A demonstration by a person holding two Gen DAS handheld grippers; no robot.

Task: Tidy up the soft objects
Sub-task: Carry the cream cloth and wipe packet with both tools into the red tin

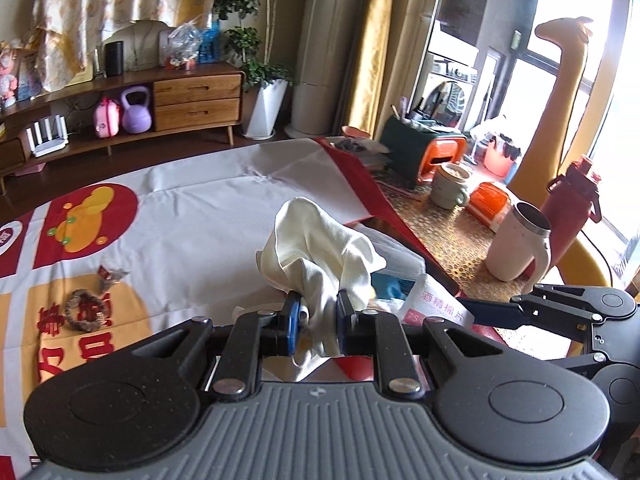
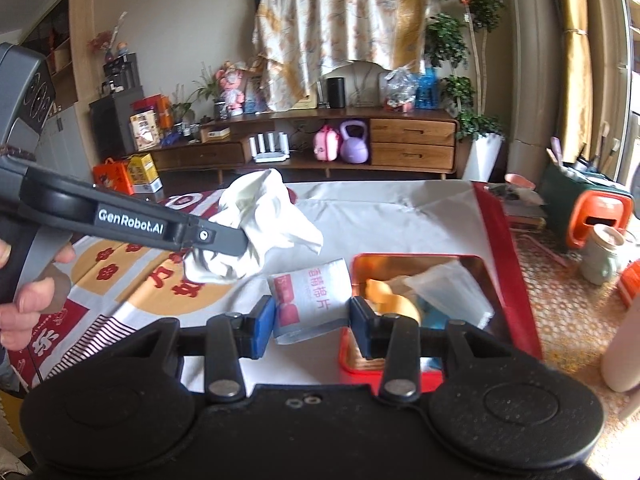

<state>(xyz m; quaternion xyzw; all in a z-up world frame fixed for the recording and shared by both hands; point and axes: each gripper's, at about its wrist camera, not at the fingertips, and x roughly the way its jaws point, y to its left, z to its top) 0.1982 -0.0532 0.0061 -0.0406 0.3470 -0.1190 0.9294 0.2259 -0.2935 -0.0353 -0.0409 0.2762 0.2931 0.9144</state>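
My left gripper point(image 1: 318, 318) is shut on a crumpled cream cloth point(image 1: 320, 240), which bunches up above the blue pads and hangs clear of the table. The right wrist view shows the same cloth point(image 2: 264, 216) at the tip of that gripper. My right gripper point(image 2: 312, 320) is shut on a white packet with red print point(image 2: 308, 300), held flat between its pads by the two side edges. Just right of the packet sits an open red tin point(image 2: 416, 257) holding an orange item, a clear plastic bag and something blue.
A white, red and yellow printed cloth point(image 1: 200, 220) covers the table. On it lie a braided ring point(image 1: 86, 310) and a small wrapped item point(image 1: 108, 276). A cream mug point(image 1: 518, 244) and a red bottle point(image 1: 576, 200) stand at the right. A person's hand point(image 2: 24, 300) grips the left tool.
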